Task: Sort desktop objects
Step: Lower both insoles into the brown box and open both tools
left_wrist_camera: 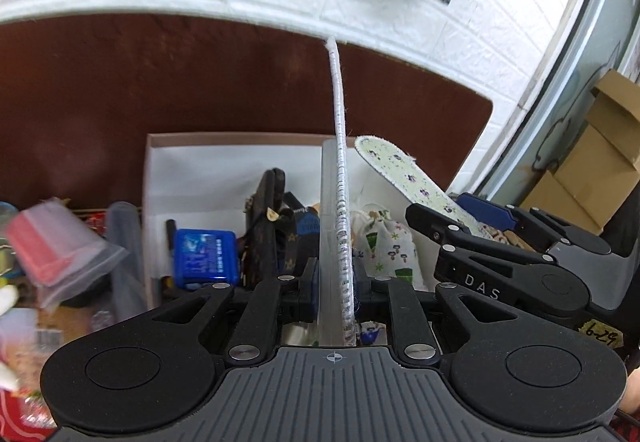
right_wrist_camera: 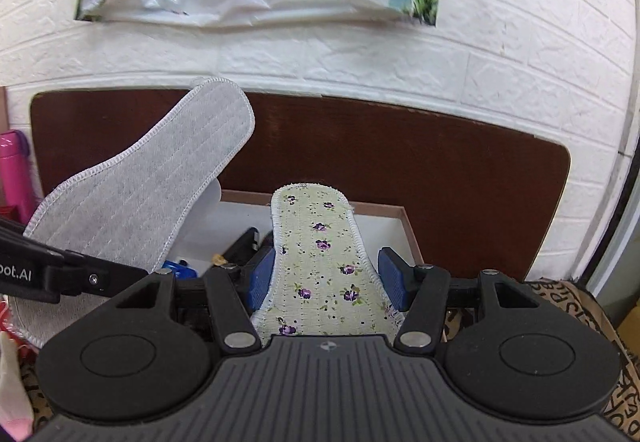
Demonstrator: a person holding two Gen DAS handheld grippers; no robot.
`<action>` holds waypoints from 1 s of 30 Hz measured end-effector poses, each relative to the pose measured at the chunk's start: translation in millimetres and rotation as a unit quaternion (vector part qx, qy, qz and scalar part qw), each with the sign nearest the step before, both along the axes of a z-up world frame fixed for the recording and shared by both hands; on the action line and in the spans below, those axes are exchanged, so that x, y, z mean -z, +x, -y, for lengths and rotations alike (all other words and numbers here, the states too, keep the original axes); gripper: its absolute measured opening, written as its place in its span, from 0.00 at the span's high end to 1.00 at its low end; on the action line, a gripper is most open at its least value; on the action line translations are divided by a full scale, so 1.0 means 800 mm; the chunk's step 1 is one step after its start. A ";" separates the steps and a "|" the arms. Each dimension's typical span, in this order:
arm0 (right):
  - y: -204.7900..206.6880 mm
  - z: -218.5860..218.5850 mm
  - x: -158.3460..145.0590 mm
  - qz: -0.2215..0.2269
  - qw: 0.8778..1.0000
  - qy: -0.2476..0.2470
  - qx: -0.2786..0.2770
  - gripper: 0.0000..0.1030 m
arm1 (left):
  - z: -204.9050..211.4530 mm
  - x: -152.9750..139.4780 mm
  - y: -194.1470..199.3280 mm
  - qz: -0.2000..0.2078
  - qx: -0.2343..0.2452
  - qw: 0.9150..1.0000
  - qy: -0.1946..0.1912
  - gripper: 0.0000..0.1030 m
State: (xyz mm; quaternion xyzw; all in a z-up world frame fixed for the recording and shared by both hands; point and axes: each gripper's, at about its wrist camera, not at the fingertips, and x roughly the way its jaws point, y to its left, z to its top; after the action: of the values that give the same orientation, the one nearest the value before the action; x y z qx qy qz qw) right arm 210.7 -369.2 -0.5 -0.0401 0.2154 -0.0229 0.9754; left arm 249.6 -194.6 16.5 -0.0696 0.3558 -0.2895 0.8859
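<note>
2 insoles (right_wrist_camera: pixel 144 194) (right_wrist_camera: pixel 324 262) – 1 box (right_wrist_camera: pixel 408 226), 1 blue pkt (left_wrist_camera: pixel 204 258).

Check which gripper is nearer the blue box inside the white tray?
Left, as far as these views show. The left gripper, clamping the grey insole, sits just right of the blue box. The right gripper, holding the floral insole, is further right.

Grey ribbed insole (right_wrist_camera: pixel 136 194) with white stitched edge; pale green insole (right_wrist_camera: pixel 324 262) sprinkled with purple flowers; dark brown surface (right_wrist_camera: pixel 440 178); white brick-patterned wall (right_wrist_camera: pixel 320 54); blue pads (right_wrist_camera: pixel 262 276) on black grippers.
</note>
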 end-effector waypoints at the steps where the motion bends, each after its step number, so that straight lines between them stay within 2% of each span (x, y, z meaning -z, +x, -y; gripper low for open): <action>1: 0.007 0.002 0.004 -0.005 1.000 0.001 0.003 0.40 | 0.004 0.005 0.006 -0.003 0.003 1.000 0.002 0.89; 8: 0.048 0.007 0.026 -0.030 0.999 -0.003 0.014 0.39 | 0.019 0.036 0.045 -0.022 0.007 1.000 0.013 0.88; 11: 0.059 0.008 0.033 -0.038 0.999 -0.004 0.012 0.37 | 0.022 0.043 0.055 -0.025 0.011 1.000 0.014 0.84; 12: 0.061 0.008 0.036 -0.041 0.999 -0.007 0.012 0.37 | 0.022 0.043 0.056 -0.022 0.012 1.000 0.014 0.67; 13: 0.062 0.007 0.037 -0.041 0.999 -0.009 0.010 0.36 | 0.022 0.042 0.055 -0.018 0.010 1.000 0.014 0.65; 14: 0.062 0.007 0.037 -0.041 0.999 -0.012 0.008 0.27 | 0.021 0.041 0.054 -0.013 0.003 1.000 0.016 0.50; 15: 0.061 0.006 0.038 -0.038 0.999 -0.014 0.008 0.23 | 0.019 0.039 0.051 -0.007 -0.001 1.000 0.013 0.31; 17: 0.055 0.003 0.037 -0.028 0.999 -0.022 0.006 0.16 | 0.014 0.036 0.046 0.008 -0.007 1.000 0.002 0.18; 20: 0.051 0.004 0.035 -0.022 0.999 -0.025 0.011 0.05 | 0.008 0.032 0.038 0.027 -0.026 0.999 0.005 0.11; 23: 0.046 0.006 0.032 -0.021 1.000 -0.019 0.009 0.02 | 0.004 0.029 0.036 0.025 -0.039 0.999 0.003 0.04; 30: 0.041 0.004 0.034 -0.032 0.999 -0.018 0.009 0.01 | 0.003 0.026 0.033 0.025 -0.046 0.999 -0.001 0.00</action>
State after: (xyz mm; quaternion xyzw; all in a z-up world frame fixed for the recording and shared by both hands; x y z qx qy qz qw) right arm 243.3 -372.0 -27.9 -0.0568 0.2462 -0.0347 0.9669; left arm 276.0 -197.1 -4.2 -0.0791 0.3297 -0.2502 0.9069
